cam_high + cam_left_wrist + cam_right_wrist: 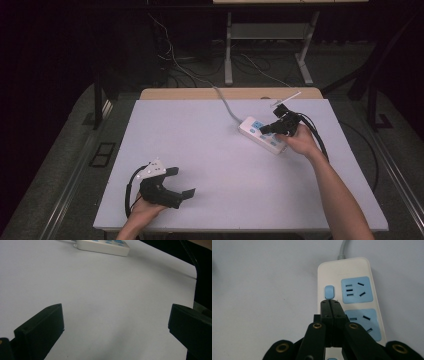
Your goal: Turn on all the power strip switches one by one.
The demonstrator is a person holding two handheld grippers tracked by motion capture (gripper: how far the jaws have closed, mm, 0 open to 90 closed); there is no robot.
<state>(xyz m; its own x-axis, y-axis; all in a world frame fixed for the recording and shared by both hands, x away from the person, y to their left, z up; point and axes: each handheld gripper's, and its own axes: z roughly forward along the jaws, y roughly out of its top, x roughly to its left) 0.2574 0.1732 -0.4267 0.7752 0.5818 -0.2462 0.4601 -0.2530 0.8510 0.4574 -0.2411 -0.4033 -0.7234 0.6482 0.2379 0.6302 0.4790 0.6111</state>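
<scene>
**Shut Jaws Over the Strip's Switch**

The left gripper [181, 181] rested at the table's [225, 170] near edge, its 2 jaws wide apart and holding nothing. Farther off, to the right, the right gripper [331, 300] was fully closed and empty, tips just short of the blue switch [329, 292] on the white power strip [364, 267], beside 2 blue sockets.

The room is dark. A white counter [210, 165] stands on grey carpet [65, 165]. Beyond the counter, a desk's metal legs [229, 50] rise among loose cables [175, 65]. Left of the counter, a floor socket [102, 154] sits in the carpet.
</scene>
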